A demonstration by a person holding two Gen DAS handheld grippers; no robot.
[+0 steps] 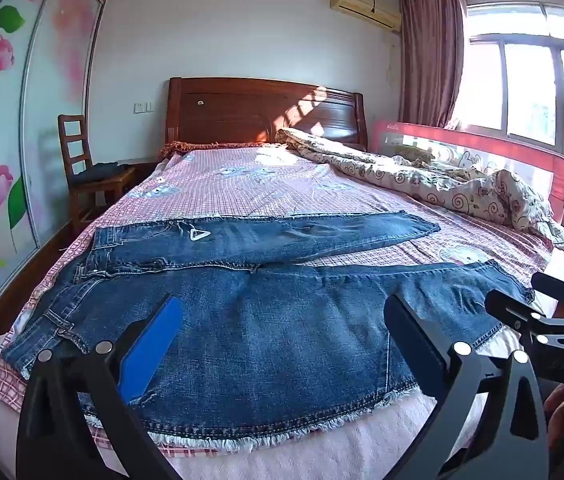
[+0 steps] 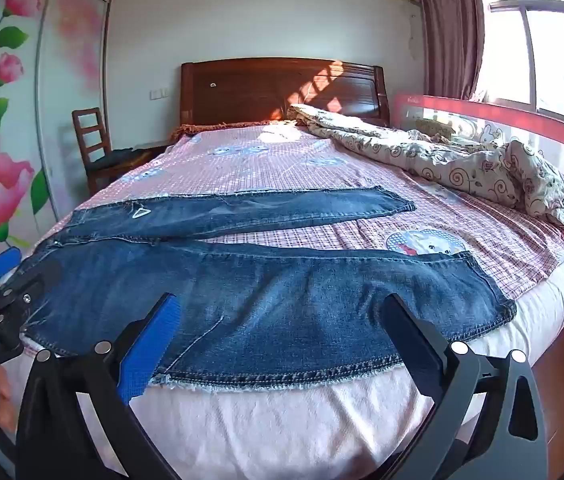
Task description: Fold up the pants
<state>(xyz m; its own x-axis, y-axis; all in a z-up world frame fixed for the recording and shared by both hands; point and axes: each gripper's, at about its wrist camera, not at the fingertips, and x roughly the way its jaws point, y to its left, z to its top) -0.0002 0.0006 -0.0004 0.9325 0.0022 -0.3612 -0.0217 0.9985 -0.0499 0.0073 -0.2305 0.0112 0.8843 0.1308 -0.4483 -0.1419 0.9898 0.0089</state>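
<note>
My jaws hang wide apart over the near edge of the bed (image 2: 282,420), nothing between them. The jeans (image 2: 262,300) lie flat, so I can pass above them. Bare checked sheet (image 1: 242,188) stretches open toward the headboard (image 1: 262,108). On my right the heaped quilt (image 1: 441,184) and red bed rail (image 1: 481,140) block the way; a chair (image 1: 86,172) stands off the left side.

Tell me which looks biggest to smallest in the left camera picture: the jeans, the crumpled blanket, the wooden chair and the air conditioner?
1. Jeans, though they lie nearest the camera, which swells them.
2. Crumpled blanket.
3. Wooden chair.
4. Air conditioner.
The chair and air conditioner sit far back, so their real sizes stay unsure.
</note>
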